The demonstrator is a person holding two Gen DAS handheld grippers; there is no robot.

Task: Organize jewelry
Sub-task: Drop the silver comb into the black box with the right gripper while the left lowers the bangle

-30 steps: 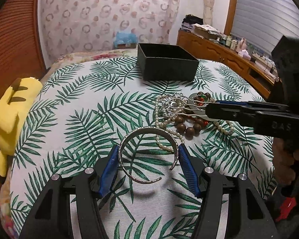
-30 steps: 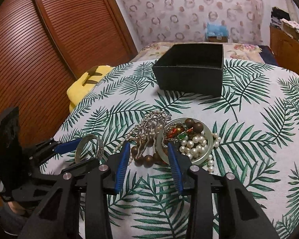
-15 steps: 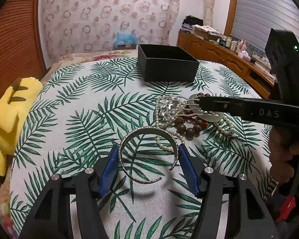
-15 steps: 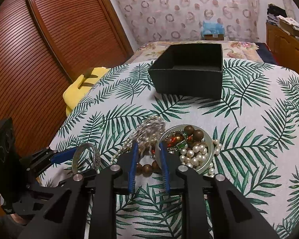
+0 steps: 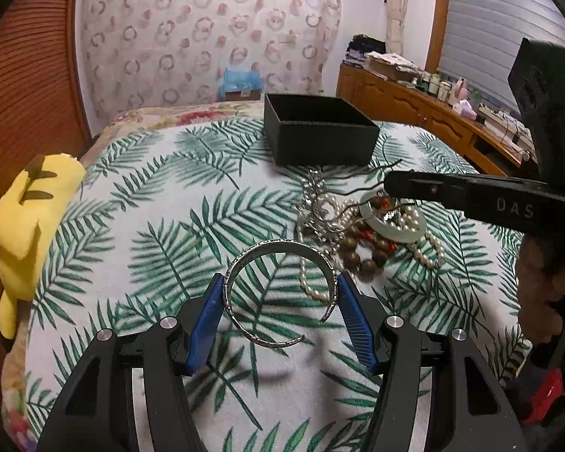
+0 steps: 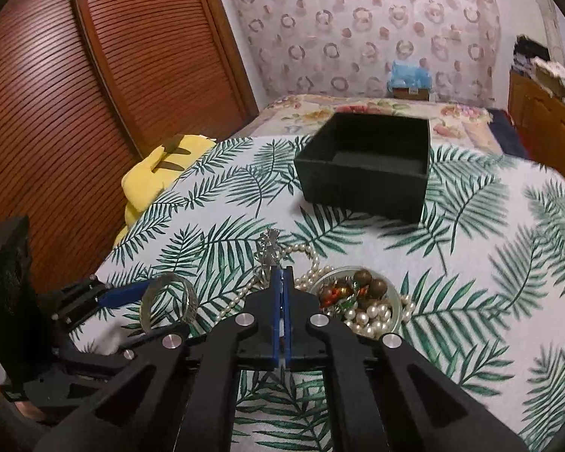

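Holding a silver cuff bangle (image 5: 280, 290) between the blue pads of the left gripper (image 5: 280, 301), lifted a little above the palm-leaf bedspread (image 5: 139, 226), judging by the shadow beneath. Pads set wide, pressing on the bangle's two sides; clamped on it, so far as the left wrist view shows.

Pinched nearly together at the right gripper (image 6: 281, 293), with only a thin slit between the pads and a silver chain (image 6: 269, 250) running up out of the tips; gripped on that chain, most likely, though the contact itself is hidden by the pads.

Waiting well beyond the pile: a black open box (image 6: 365, 173), with nothing visible on its dark lining in the right wrist view. No piece stored yet, by that evidence.

Left in a heap between grippers and box: a pearl strand (image 5: 320, 282), brown wooden beads (image 5: 361, 256), a pale green jade bangle (image 5: 391, 226) and small red and green beads (image 6: 339, 292) lying inside it. Tangled together, so likely to drag along when the chain comes up.

Judged early in the job: two pieces in hand, none put away, most of the pile untouched.
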